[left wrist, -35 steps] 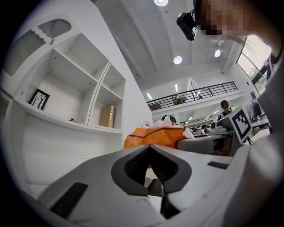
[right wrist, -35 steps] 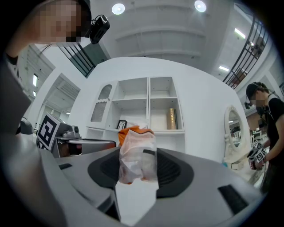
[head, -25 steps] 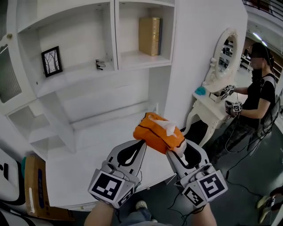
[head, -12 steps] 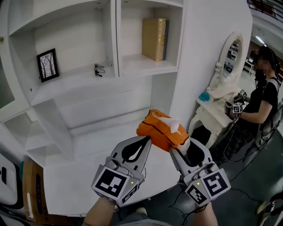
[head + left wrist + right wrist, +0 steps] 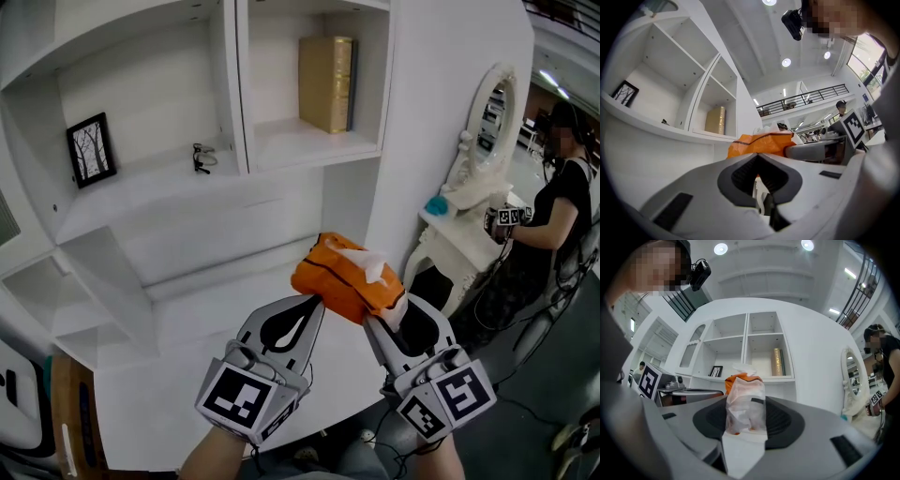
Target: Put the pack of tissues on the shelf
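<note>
We hold the pack of tissues (image 5: 347, 286) up in the air between our two tools, above the near edge of the white table (image 5: 187, 375) and touching nothing else. The right tool (image 5: 386, 319) is clamped on the pack's clear wrapper end, which fills the gap between its jaws. The left tool (image 5: 314, 302) has its tips closed together at the pack's left end. It seems to be nipping the orange wrapper there, though we can't see the pinch itself clearly.

The pack's long axis runs left to right, from one tool to the other, so its broad side faces the shelf (image 5: 291, 141). That shelf lies farther off and higher than the pack, almost straight beyond it. A gold box (image 5: 326, 82) stands upright at the back right of that compartment, and the floor to its left is bare. The compartment further left holds a framed picture (image 5: 91, 150) and a small dark object (image 5: 202, 157).

As we judge it, the move ahead is a lift and a push away from us, with both tools going together and neither one nearer. The pack should go in left of the gold box.
</note>
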Demonstrator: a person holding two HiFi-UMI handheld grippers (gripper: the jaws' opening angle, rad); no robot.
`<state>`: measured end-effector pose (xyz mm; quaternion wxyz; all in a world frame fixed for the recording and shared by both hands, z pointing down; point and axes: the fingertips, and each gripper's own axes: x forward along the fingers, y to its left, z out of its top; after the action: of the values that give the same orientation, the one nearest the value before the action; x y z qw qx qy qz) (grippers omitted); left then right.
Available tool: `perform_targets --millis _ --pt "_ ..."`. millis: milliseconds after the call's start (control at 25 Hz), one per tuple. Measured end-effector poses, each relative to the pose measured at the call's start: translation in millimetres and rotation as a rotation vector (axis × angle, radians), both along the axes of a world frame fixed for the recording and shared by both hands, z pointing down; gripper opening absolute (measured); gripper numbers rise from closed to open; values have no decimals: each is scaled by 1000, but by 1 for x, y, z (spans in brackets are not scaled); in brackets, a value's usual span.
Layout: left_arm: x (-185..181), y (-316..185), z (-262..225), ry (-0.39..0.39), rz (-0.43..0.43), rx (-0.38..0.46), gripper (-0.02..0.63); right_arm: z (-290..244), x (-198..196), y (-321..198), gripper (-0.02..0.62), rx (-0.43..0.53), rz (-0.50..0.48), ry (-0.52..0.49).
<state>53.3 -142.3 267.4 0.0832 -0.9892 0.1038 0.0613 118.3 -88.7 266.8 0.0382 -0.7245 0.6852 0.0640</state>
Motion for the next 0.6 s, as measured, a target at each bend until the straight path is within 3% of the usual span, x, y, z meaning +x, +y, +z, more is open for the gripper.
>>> perform_targets --millis 320,600 --pt "8 -14 -2 -24 -48 -38 34 -11 16 -18 206 8 -35 -9" --pt "25 -26 -8 -4 -111 -12 34 -24 36 -36 206 12 -100 1"
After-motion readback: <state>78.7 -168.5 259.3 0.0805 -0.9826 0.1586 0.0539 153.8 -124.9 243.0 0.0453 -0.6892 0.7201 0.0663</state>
